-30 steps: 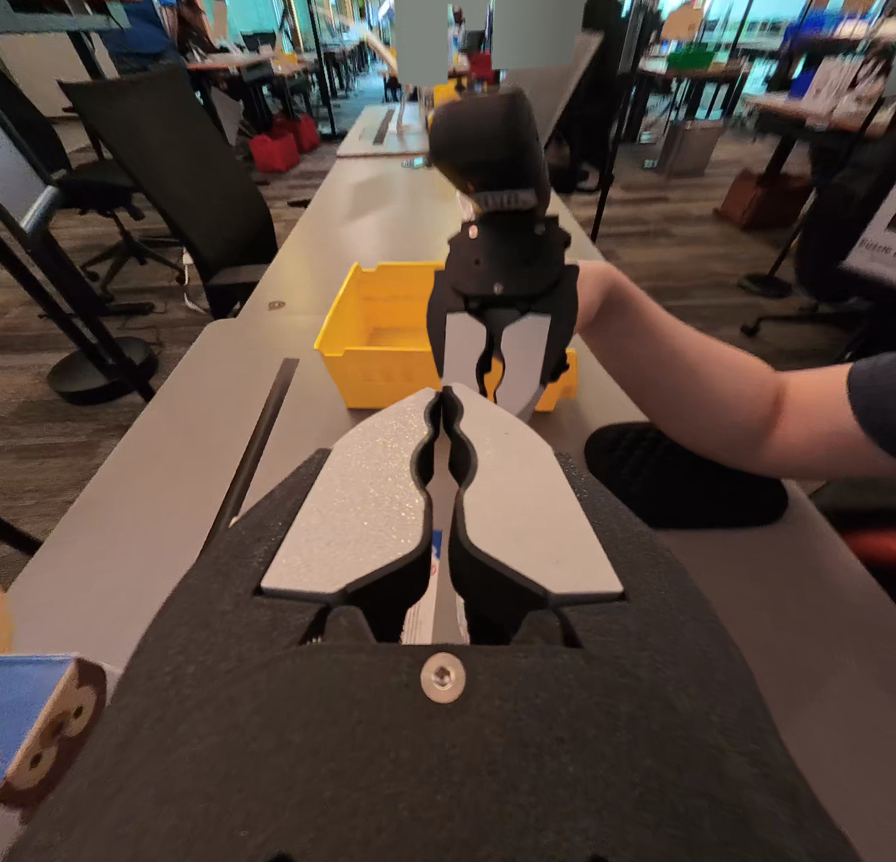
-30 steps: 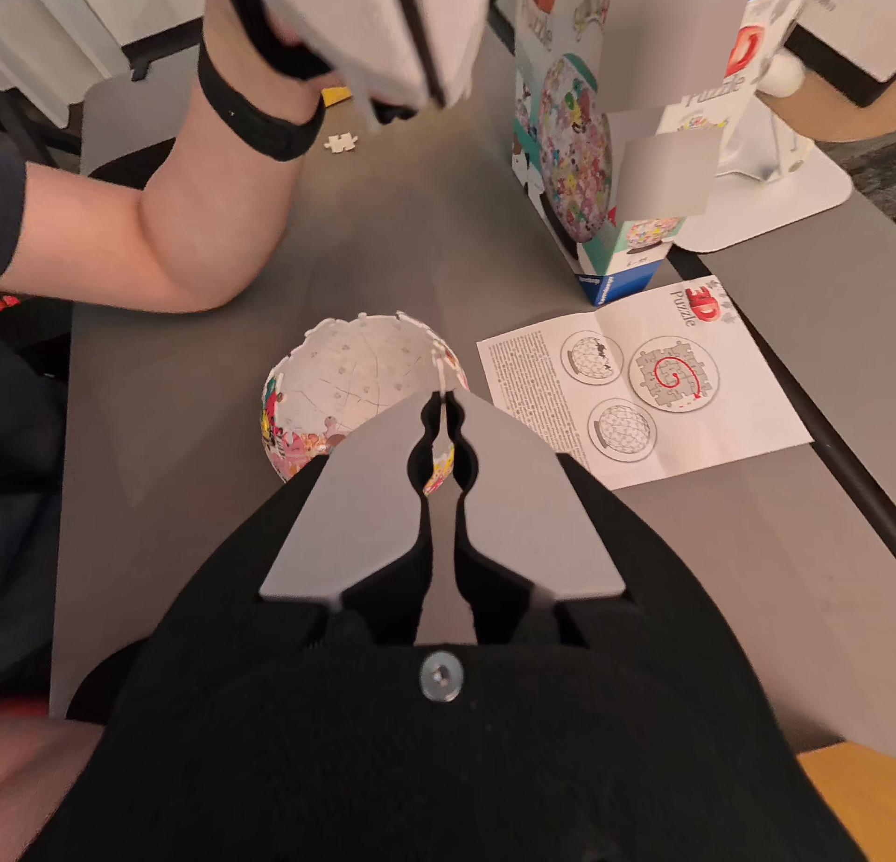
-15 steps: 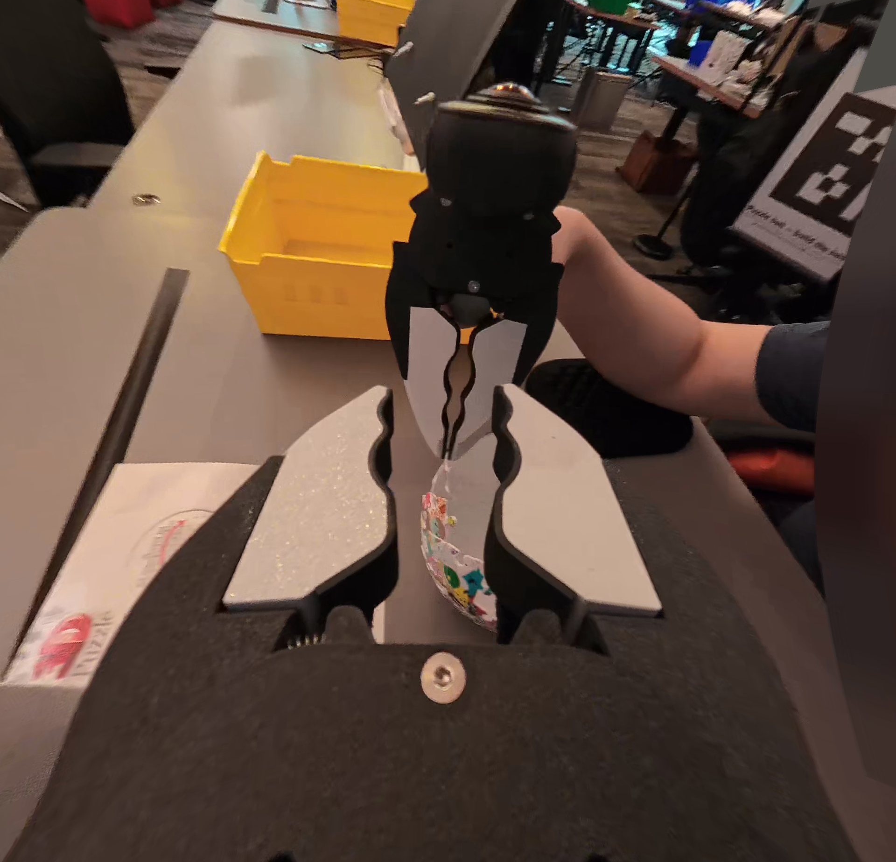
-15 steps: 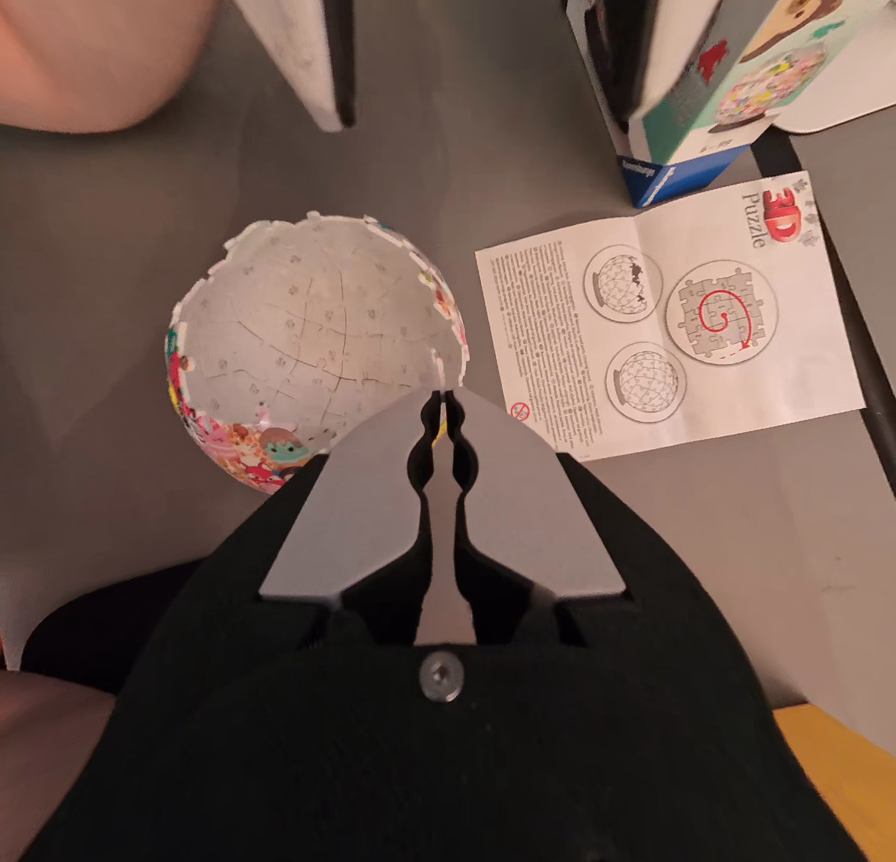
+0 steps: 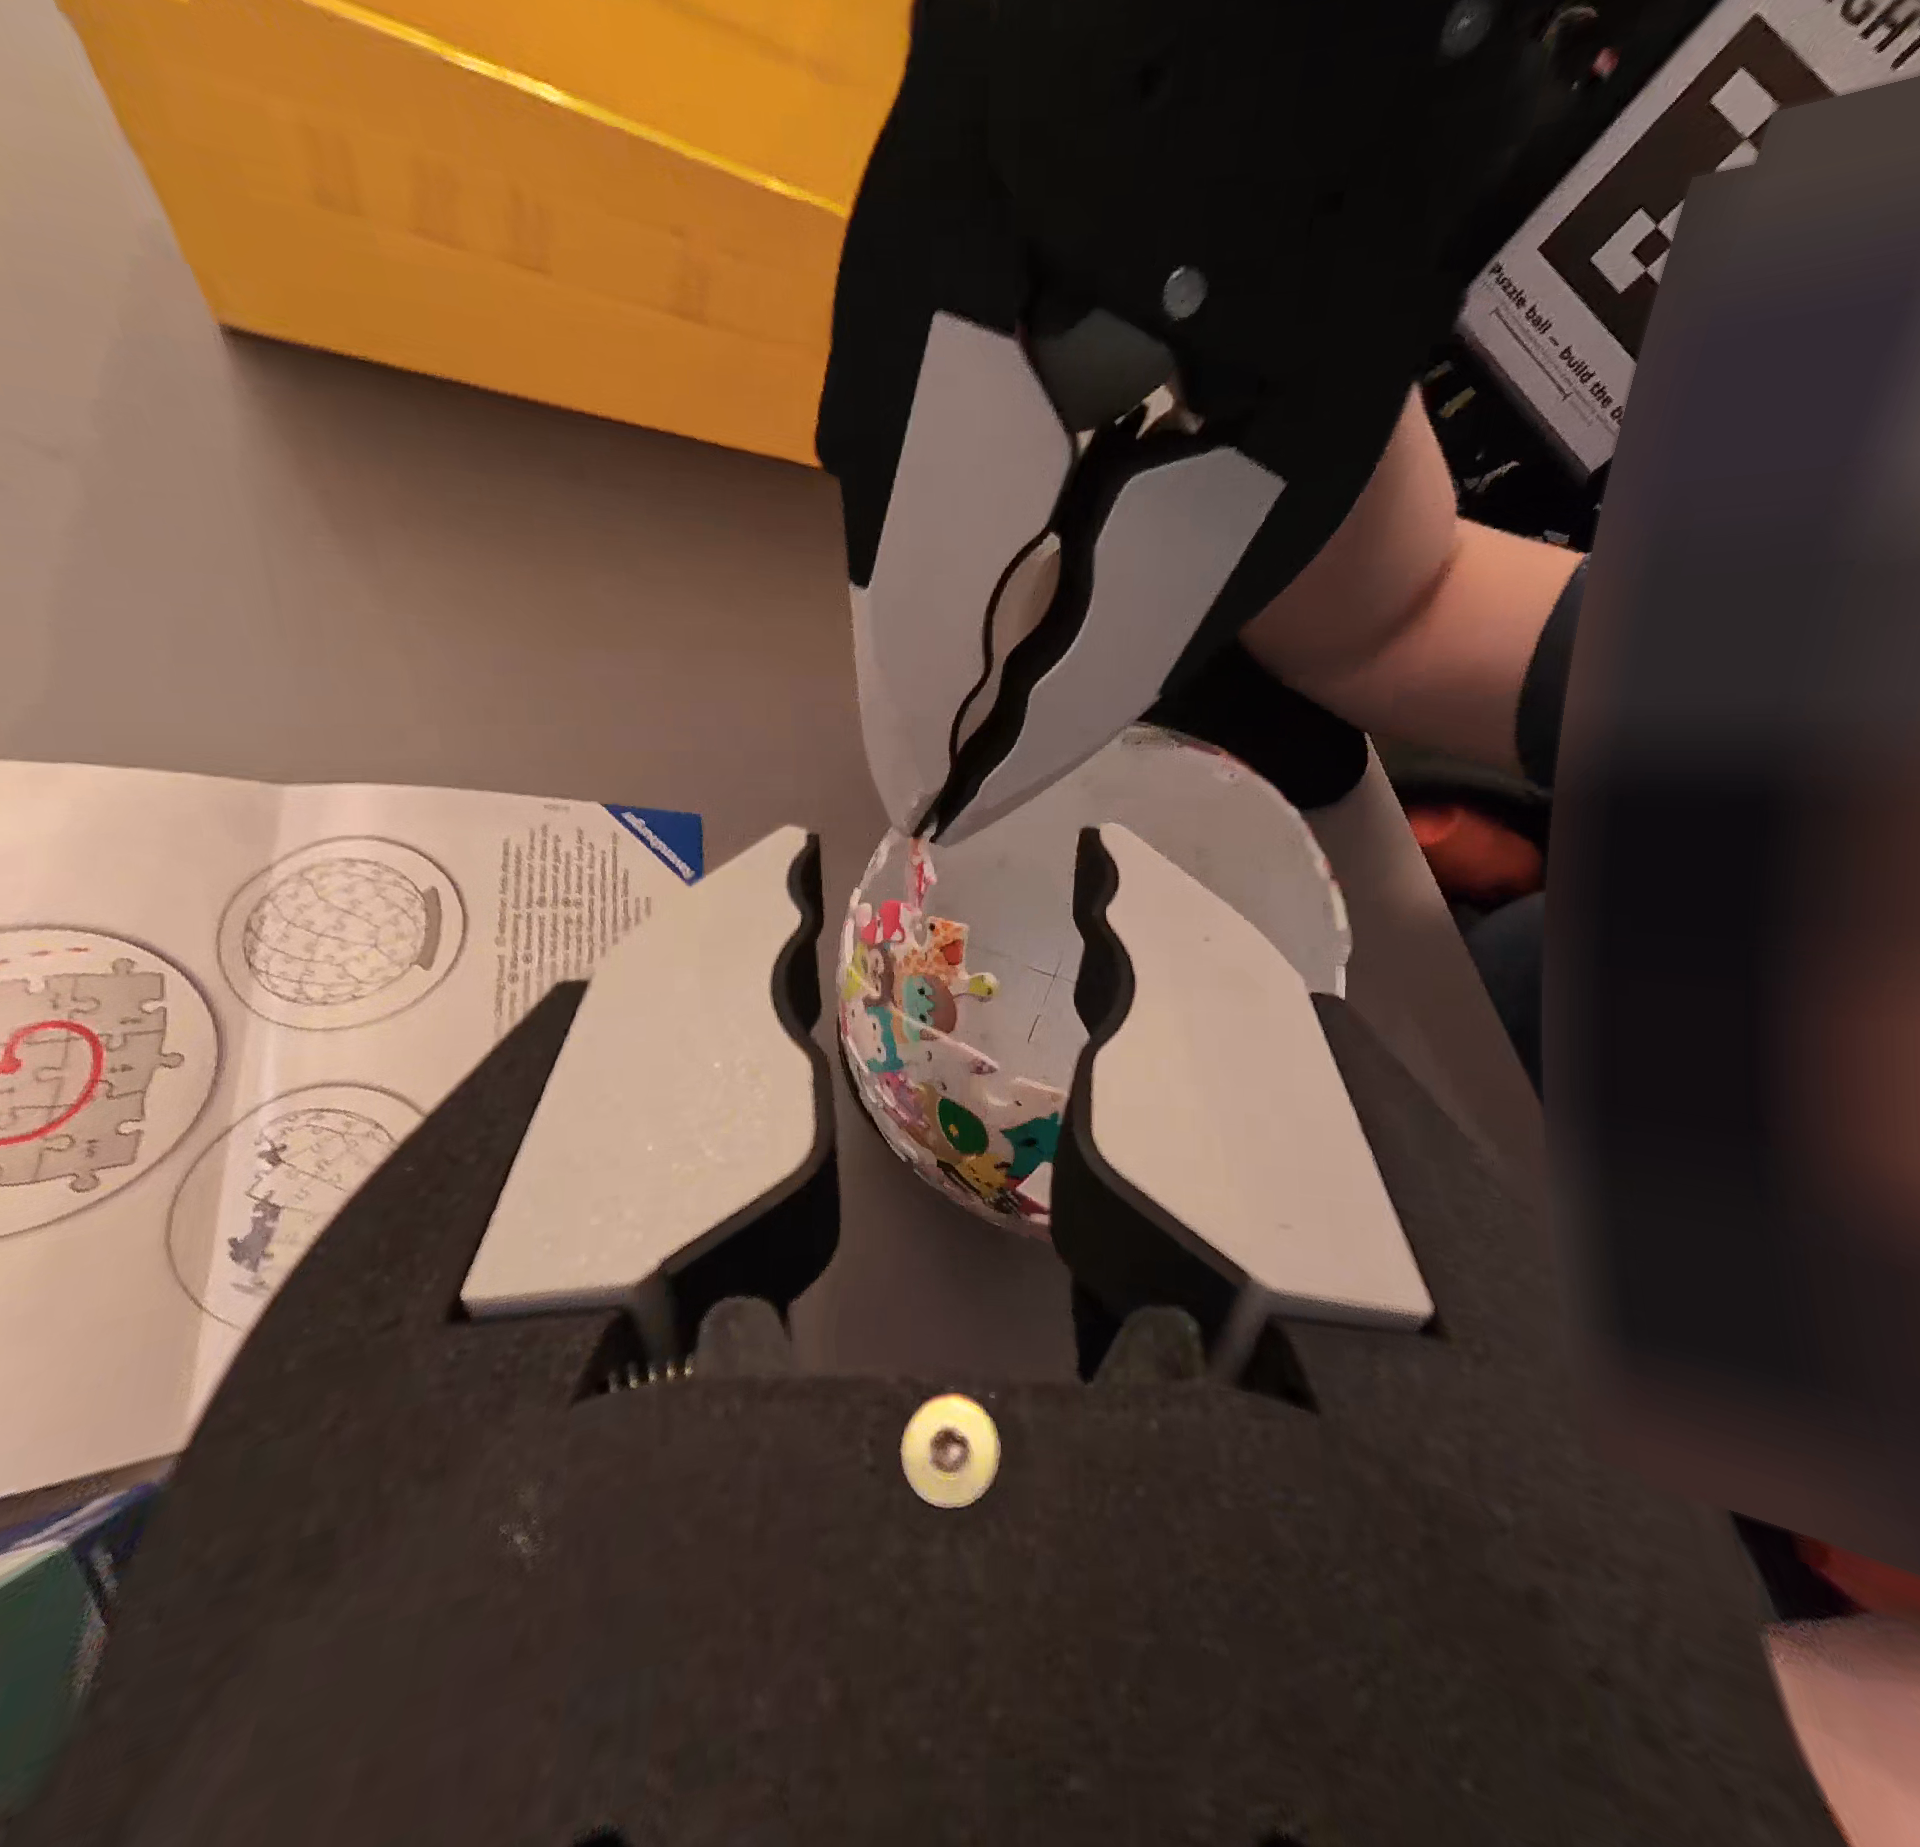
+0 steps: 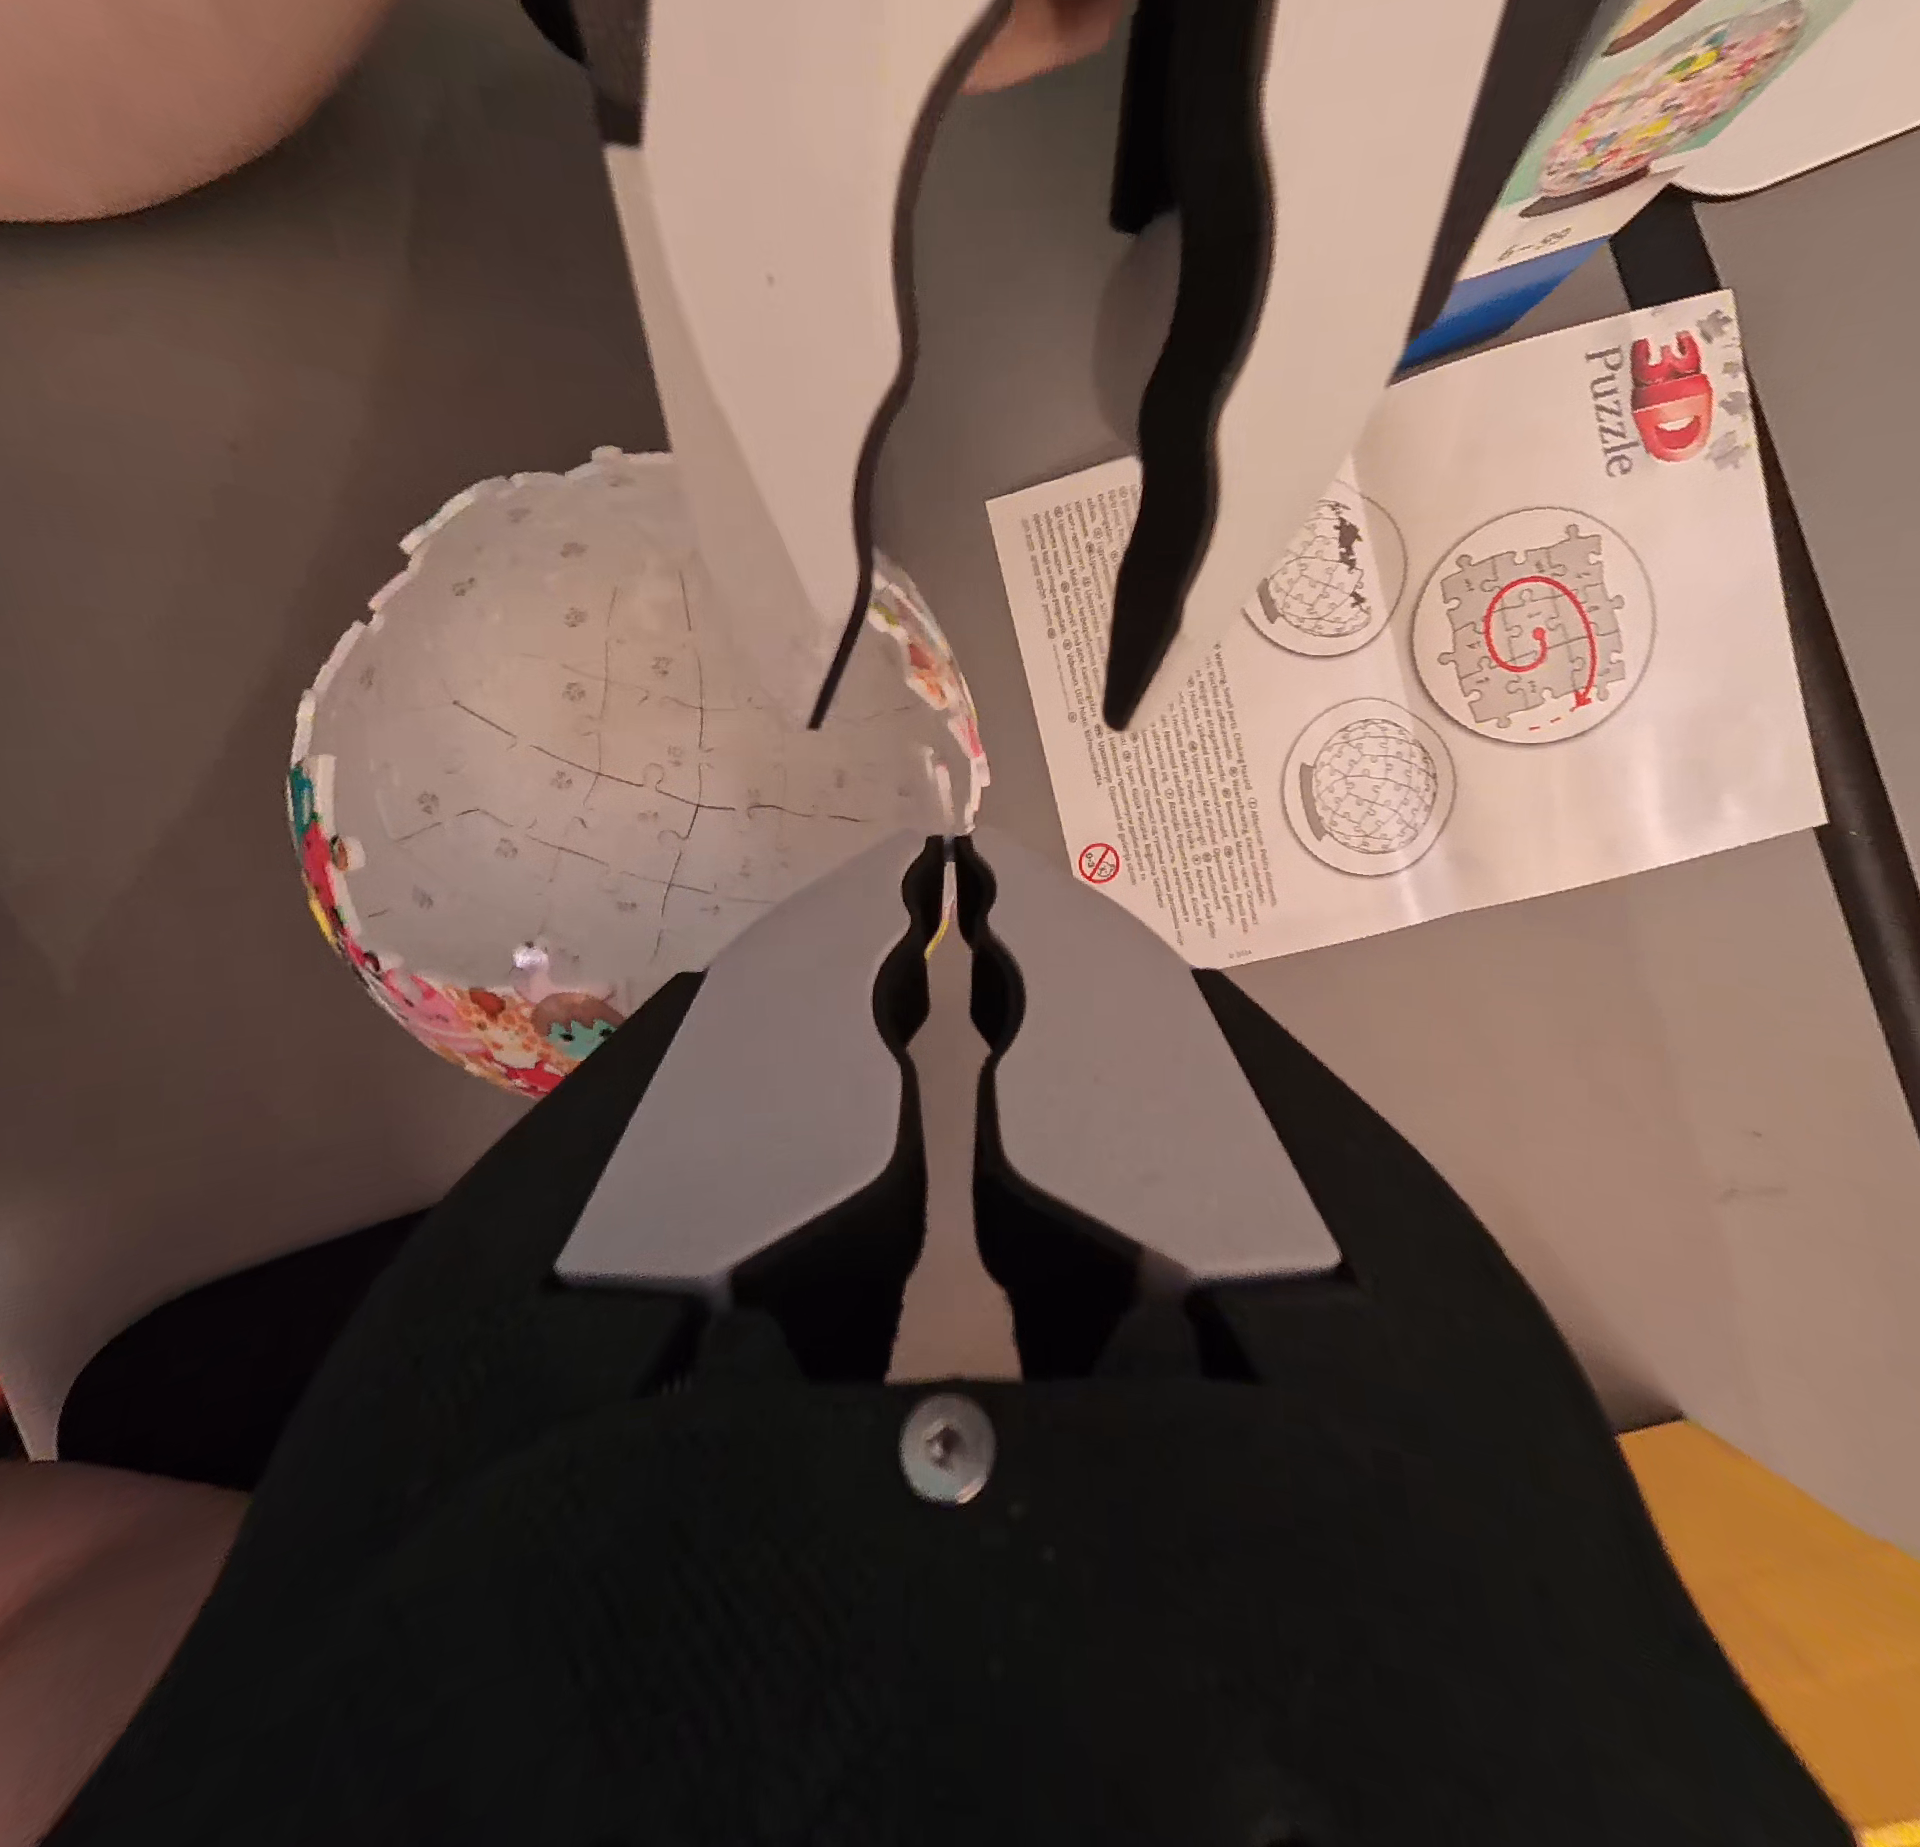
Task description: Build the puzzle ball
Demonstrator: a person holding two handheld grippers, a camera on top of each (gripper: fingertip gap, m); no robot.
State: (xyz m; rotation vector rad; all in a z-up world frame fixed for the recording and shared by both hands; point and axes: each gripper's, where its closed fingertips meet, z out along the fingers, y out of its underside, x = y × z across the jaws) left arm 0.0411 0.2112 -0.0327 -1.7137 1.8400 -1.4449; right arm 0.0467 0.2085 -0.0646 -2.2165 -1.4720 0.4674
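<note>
Left gripper point(image 5: 945, 841): black textured body, two pale grey wavy-edged fingers point(image 5: 675, 1070), silver screw point(image 5: 950, 1451) centred below them. Right gripper point(image 6: 948, 847) matches. Dark short sleeve point(image 5: 1548, 654).

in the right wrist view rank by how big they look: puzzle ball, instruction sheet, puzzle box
1. Instruction sheet and puzzle ball: too close to rank.
2. Puzzle box: smallest, but cropped by the frame edge and partly hidden by the left gripper.

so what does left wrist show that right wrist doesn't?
Left wrist only: a yellow bin behind the ball and a black-and-white marker board at upper right. Right wrist only: the puzzle box and the ball's white inside. Both: the half-built puzzle ball, the instruction sheet, the open left claw and the right claw shut on the ball's rim.
</note>
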